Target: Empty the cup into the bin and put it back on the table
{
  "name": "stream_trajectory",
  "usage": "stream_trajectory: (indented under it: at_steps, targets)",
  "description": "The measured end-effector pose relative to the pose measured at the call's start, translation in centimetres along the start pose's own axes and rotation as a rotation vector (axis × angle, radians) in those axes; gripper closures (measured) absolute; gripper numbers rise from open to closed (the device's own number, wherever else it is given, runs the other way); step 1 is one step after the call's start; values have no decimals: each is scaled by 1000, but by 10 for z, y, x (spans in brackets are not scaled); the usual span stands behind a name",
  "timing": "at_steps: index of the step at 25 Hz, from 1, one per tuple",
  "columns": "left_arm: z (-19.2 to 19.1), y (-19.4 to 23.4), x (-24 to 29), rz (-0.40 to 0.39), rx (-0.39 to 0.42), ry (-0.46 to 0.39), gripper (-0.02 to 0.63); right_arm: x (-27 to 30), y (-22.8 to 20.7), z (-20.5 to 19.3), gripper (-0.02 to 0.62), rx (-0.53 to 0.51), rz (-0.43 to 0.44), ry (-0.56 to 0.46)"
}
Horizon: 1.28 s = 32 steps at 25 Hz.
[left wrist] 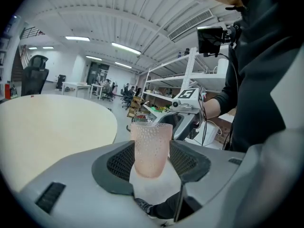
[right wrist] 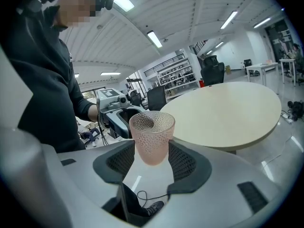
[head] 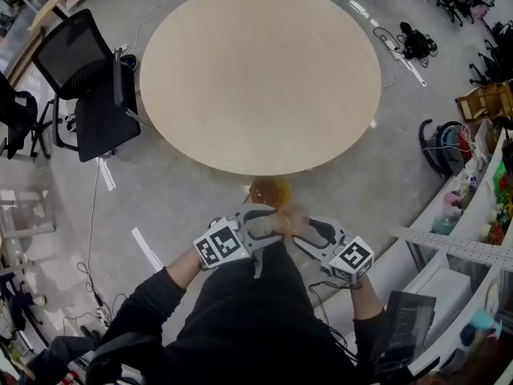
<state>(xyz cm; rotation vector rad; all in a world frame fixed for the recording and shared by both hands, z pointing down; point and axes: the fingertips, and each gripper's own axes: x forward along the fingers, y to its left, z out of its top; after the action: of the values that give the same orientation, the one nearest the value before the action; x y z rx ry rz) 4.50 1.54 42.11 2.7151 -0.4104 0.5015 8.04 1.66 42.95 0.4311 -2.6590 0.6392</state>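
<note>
A pink dimpled cup (head: 281, 222) is held upright in front of the person's body, just off the near edge of the round wooden table (head: 256, 70). My left gripper (head: 268, 225) comes at it from the left and my right gripper (head: 296, 226) from the right. In the left gripper view the cup (left wrist: 151, 148) stands between that gripper's (left wrist: 152, 161) pads, which touch its sides. The right gripper view shows the cup (right wrist: 152, 137) pinched in the same way by the right gripper (right wrist: 152, 152), and its inside looks empty. A round orange-brown bin (head: 269, 191) stands on the floor under the table's edge.
Black office chairs (head: 84, 87) stand left of the table. Cables (head: 409, 46) trail over the grey floor at the back right. Shelving and clutter (head: 473, 199) line the right side. White tape marks (head: 147, 249) lie on the floor by the person's left.
</note>
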Motion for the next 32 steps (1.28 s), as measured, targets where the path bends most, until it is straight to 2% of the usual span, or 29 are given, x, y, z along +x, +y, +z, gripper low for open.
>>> stream_trajectory:
  at_steps: [6,12,16,21,26,32]
  targets:
    - [-36,-20,-22,-41,-74,-12,373,19,34,-26,380,78,-4,-11]
    - [-61,-23,-18,-54,-127,-6,373,29,39,-49,380,138,-2,-2]
    - [-74,-18,-2,-56,-172,-2,373,29,27,-65,380,193,9,-24]
    - [-90,-6,29,-1,-227,-2,373,28,-2,-94,380,234,44,-40]
    - [-116,5,34,40,-343,-40,373,45,-13,-113,380,312,95,-76]
    - [-154,25,43,61,-461,-85,373,69,-31,-140,380,350,123,-82]
